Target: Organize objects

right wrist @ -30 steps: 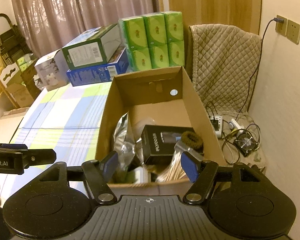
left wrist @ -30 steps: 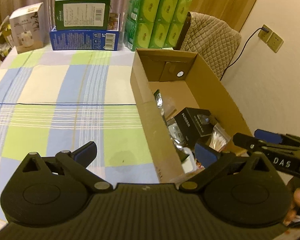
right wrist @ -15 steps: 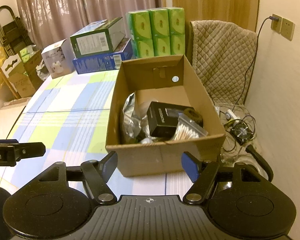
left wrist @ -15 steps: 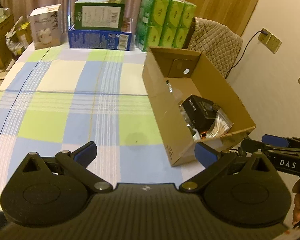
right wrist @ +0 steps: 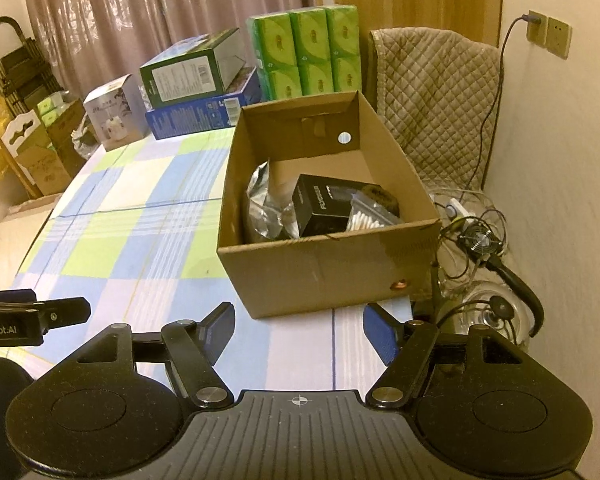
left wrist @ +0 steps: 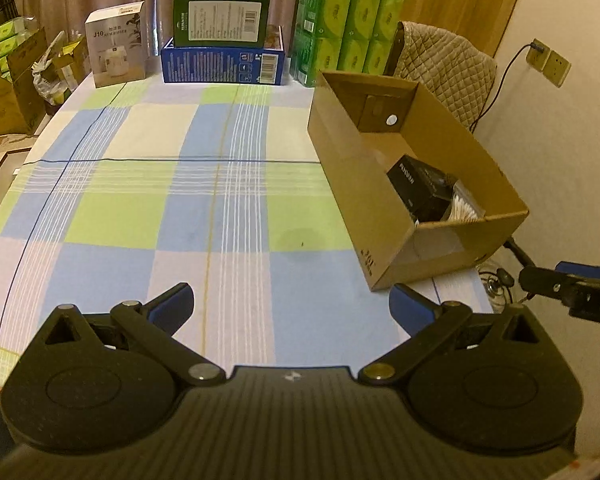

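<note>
Checked tablecloth, cardboard box near edge, curtains behind

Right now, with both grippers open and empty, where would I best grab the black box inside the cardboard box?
Probably from above with the right gripper, jaws across the black box's narrow width at its raised upper end. It lies tilted among a foil bag and a cotton swab pack, and the cardboard box walls block any side approach.

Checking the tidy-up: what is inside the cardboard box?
The cardboard box holds a black carton, a silver foil bag and a cotton swab pack. Anything beneath them is hidden.
</note>
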The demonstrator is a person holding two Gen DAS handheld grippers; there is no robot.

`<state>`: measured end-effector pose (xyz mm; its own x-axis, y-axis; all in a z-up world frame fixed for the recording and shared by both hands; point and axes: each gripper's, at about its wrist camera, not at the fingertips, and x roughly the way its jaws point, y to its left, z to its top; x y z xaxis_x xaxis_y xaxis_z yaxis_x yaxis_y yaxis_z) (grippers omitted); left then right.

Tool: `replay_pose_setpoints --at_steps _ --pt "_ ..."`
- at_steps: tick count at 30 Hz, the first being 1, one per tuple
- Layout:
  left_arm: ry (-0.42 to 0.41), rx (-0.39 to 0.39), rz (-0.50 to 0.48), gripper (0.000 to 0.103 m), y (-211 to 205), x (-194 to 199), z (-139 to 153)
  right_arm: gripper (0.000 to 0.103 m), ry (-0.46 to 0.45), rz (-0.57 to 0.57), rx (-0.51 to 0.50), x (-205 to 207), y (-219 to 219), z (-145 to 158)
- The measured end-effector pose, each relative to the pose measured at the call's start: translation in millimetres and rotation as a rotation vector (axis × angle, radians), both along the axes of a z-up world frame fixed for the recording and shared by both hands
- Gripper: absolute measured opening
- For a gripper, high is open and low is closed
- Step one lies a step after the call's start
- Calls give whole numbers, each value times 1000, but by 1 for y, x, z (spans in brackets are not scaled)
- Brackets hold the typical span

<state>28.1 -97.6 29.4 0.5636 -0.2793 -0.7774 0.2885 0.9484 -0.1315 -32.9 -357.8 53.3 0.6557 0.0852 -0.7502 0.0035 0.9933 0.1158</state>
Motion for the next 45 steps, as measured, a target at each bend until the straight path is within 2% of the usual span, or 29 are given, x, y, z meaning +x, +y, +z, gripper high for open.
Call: replay_pose_setpoints --at_steps 45 --pt "-48 27 -21 102 -19 -10 -1 68 7 10 16 -1 -2 0"
